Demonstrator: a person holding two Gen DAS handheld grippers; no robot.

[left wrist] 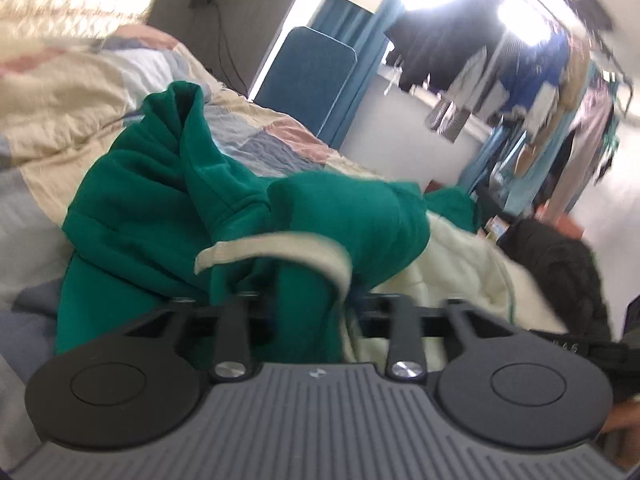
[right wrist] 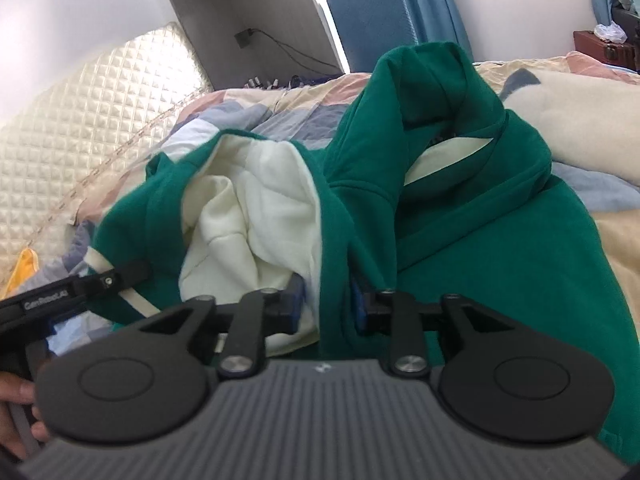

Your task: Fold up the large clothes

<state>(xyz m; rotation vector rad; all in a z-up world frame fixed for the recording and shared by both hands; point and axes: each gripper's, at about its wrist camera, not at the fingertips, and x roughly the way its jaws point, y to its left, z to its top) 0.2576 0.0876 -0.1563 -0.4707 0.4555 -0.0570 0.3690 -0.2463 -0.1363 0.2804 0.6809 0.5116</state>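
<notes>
A large green hoodie (left wrist: 160, 208) with cream lining lies bunched on the bed; it also fills the right wrist view (right wrist: 480, 216), hood raised, cream lining (right wrist: 248, 216) showing. My left gripper (left wrist: 308, 300) is shut on green fabric beside a cream cuff band (left wrist: 272, 250). My right gripper (right wrist: 326, 304) is shut on a fold of the hoodie's edge, green outside, cream inside. The left gripper (right wrist: 120, 276) also shows at the left of the right wrist view, pinching a cream-trimmed edge.
A patchwork quilt (left wrist: 80, 92) covers the bed. A quilted cream headboard (right wrist: 80, 128) stands at the left. A blue chair (left wrist: 316, 76), teal curtains and a rack of hanging clothes (left wrist: 520, 80) stand beyond. A dark bag (left wrist: 560, 260) lies at the right.
</notes>
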